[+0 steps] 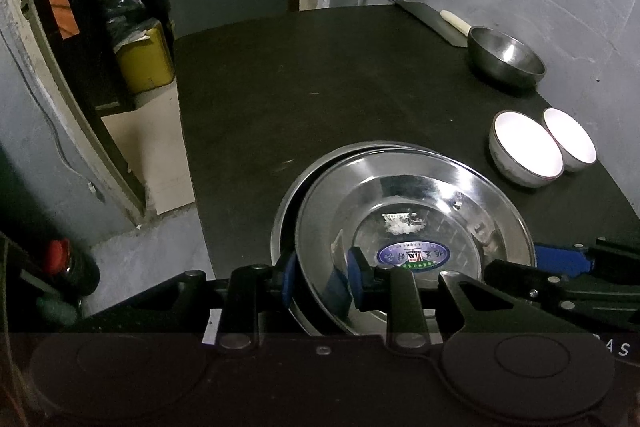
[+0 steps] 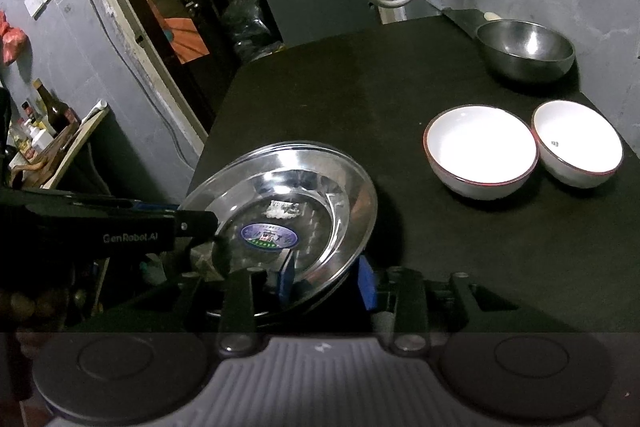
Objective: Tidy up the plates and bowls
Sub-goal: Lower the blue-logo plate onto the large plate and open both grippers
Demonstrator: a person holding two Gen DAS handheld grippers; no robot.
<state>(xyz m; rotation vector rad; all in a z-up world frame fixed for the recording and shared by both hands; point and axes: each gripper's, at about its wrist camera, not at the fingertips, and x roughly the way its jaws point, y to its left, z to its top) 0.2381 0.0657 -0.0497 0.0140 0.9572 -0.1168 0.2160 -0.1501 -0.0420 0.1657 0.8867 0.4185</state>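
Dark matte surface [image 1: 320,75] fills mid-frame; shiny stacked steel plates [image 1: 416,203] sit lower centre. Left tool [image 1: 320,277] pinches the top plate's near rim; right tool [image 2: 328,281] straddles it loosely. Light, stiff, slippery: hold the rim.

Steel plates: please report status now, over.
Left gripper shut on steel plates rim. Right gripper fingers astride the opposite rim, apparently loose. White bowls, steel bowl stand clear.

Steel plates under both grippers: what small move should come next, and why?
Probably back the right gripper away. Its blue fingers straddle the plate rim with a gap, while the left gripper pinches the top steel plate, which sits off-centre on the lower plate.
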